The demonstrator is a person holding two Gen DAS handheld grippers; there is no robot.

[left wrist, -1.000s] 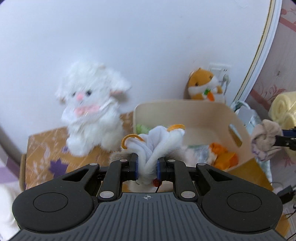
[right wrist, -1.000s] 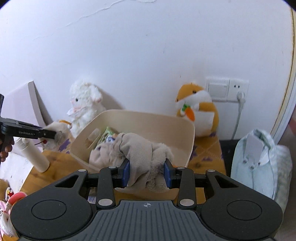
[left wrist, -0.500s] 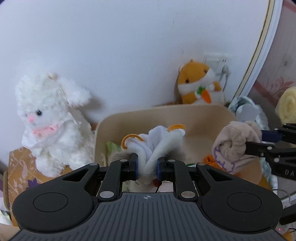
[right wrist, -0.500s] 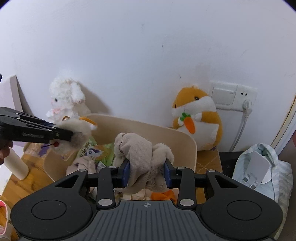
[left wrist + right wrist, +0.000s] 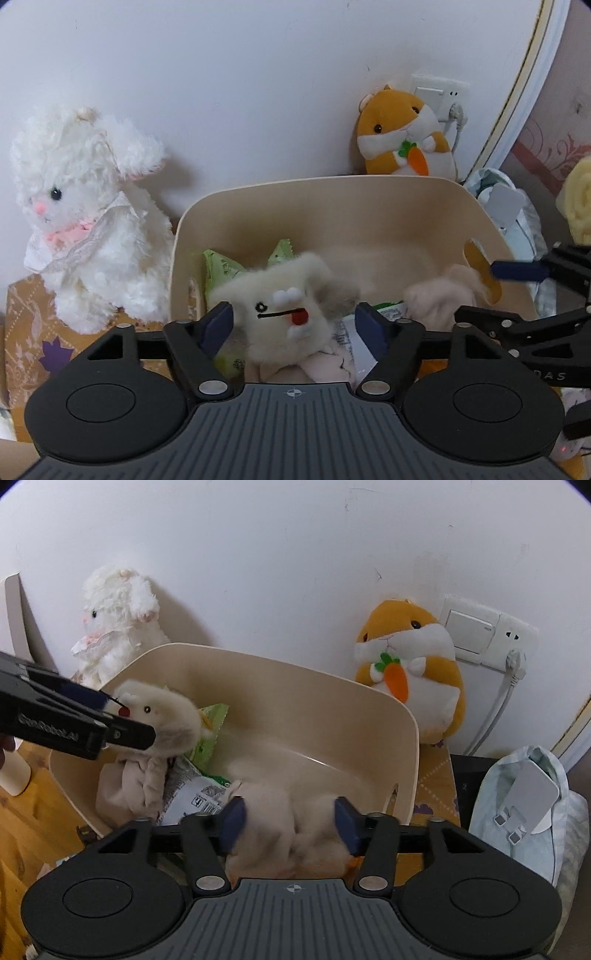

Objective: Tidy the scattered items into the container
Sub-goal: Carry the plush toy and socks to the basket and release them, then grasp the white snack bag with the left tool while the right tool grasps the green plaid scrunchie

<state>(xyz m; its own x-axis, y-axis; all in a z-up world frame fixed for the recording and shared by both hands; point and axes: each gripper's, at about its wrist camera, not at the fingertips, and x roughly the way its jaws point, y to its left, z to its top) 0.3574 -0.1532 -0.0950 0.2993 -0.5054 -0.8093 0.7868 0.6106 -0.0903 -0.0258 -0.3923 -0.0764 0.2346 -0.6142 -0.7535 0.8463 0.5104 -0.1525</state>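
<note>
I've got my left gripper (image 5: pixel 293 325) spread wide over the bin (image 5: pixel 332 192), with the grey plush (image 5: pixel 284 314) sitting loose between the pads, touching neither. The right wrist view gives me its side: that plush (image 5: pixel 166 720) lies on top of the pile at the bin's left end, a beige cloth (image 5: pixel 129 786) under it. My right gripper (image 5: pixel 288 821) is wide too, the tan bundle (image 5: pixel 284 827) blurred between its pads, low at the bin's near right; I can't tell whether it touches them. Only the left view shows a yellow roll (image 5: pixel 580 199) at the far right. Only the right view shows a cream bottle (image 5: pixel 13 775) at left. Counting: one bin, two green packets (image 5: pixel 221 269), one white packet (image 5: pixel 199 794), and outside the bin two toys, a white bunny (image 5: pixel 85 206) and an orange hamster (image 5: pixel 410 664).
</note>
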